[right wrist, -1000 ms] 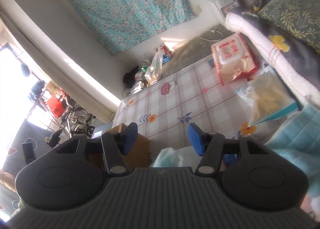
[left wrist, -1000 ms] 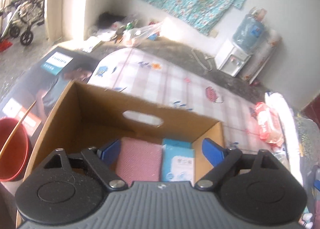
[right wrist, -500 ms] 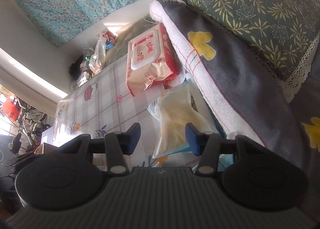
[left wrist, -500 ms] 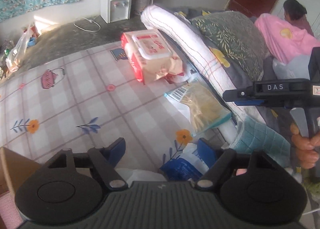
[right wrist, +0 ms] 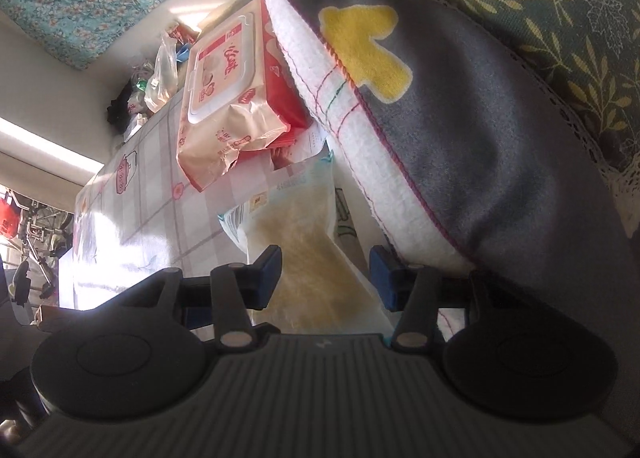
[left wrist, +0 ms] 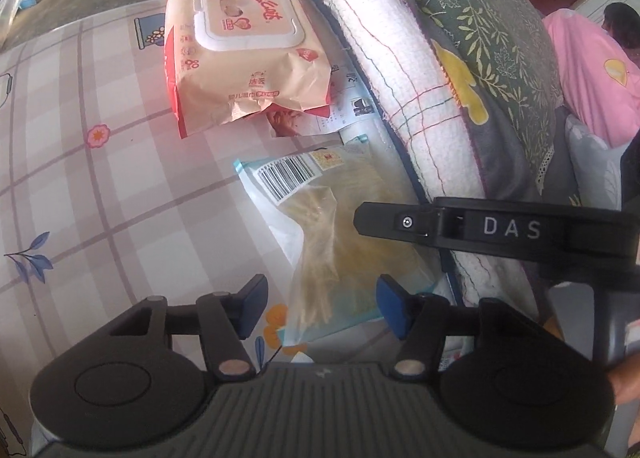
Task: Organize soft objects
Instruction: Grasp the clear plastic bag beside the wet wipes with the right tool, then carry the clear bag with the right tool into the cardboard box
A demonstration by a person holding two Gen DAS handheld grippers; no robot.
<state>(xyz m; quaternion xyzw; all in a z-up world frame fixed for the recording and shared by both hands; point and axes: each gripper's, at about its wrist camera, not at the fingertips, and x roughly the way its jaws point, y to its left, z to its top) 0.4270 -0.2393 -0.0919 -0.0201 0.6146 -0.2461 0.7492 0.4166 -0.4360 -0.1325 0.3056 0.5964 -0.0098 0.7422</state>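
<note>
I had both grippers, left (left wrist: 320, 308) and right (right wrist: 325, 278), spread wide over the yellow pouch (left wrist: 340, 234) (wipes (left wrist: 240, 50) beyond)

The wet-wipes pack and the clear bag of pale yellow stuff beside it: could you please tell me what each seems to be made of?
The peach-and-red wet-wipes pack looks like soft, slightly glossy plastic film, crinkled at its end, with a rigid white plastic flip lid. The clear bag with a barcode label appears to be thin transparent plastic, creased and shiny; its pale yellow contents look fibrous, perhaps cloth, though I cannot tell.
</note>
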